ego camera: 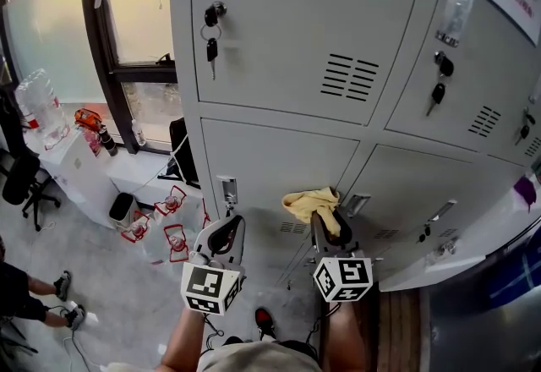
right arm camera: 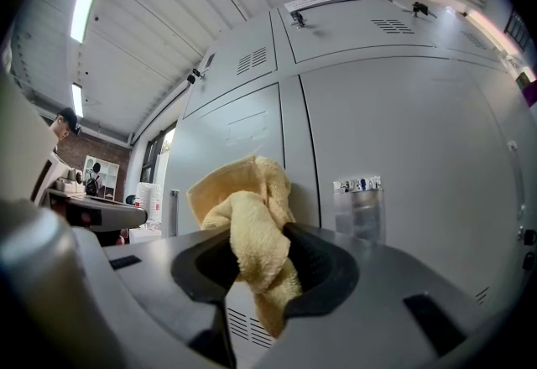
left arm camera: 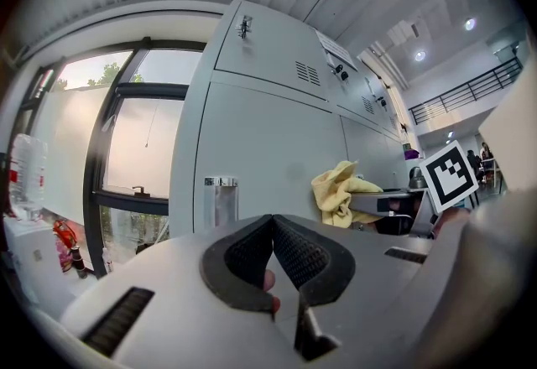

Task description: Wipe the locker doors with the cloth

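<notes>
Grey locker doors point(ego camera: 287, 32) stood close ahead; the right gripper point(right arm camera: 254, 265) pinched a crumpled pale-yellow cloth point(right arm camera: 243, 191) (fluffy, bunched, one end drooping), while the left gripper point(left arm camera: 273, 252) was closed and empty.

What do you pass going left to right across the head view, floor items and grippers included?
Water jug → bin → left gripper → cloth → purple item.
</notes>
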Demonstrator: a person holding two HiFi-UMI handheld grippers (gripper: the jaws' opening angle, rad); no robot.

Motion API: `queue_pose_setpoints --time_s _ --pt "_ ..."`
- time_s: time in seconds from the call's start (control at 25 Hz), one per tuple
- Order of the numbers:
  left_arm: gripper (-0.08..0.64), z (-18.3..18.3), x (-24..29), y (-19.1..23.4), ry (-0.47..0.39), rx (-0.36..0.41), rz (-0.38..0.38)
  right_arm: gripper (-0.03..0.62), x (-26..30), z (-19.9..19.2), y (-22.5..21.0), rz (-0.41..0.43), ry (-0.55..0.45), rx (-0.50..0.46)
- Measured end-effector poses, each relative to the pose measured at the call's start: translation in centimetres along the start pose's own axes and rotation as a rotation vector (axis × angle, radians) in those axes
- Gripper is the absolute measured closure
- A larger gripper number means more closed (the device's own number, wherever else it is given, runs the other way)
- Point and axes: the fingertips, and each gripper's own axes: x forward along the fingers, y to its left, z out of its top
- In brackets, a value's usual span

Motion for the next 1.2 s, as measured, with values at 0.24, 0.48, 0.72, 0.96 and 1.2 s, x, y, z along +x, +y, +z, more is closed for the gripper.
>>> queue_pose_setpoints --time_s 0.24,0.48,0.72,0.96,1.2 --pt "0.537 -0.3 -0.6 0.3 0.009 -0.003 0.016 0.453 -1.1 0.2 1.6 0.037 -0.014 -0.001" --pt "0.537 -1.2 -1.4 1.1 0.029 -0.013 0.046 0.453 -1.1 -1.1 4.4 0.106 0.011 0.006" --pt "0.537 -2.6 -2.6 2.2 0.058 -0.026 0.092 0.453 -0.1 -4.0 8.0 0.195 0.071 0.019" --pt "0.537 -3.7 -3.5 4.0 0.093 -0.035 0.150 0.453 1.2 -6.2 10.6 0.263 0.111 0.049" --pt "0.537 -4.9 -4.2 5.3 0.122 -0.051 0.197 0.453 2.6 -8.2 12.5 0.318 0.152 0.067"
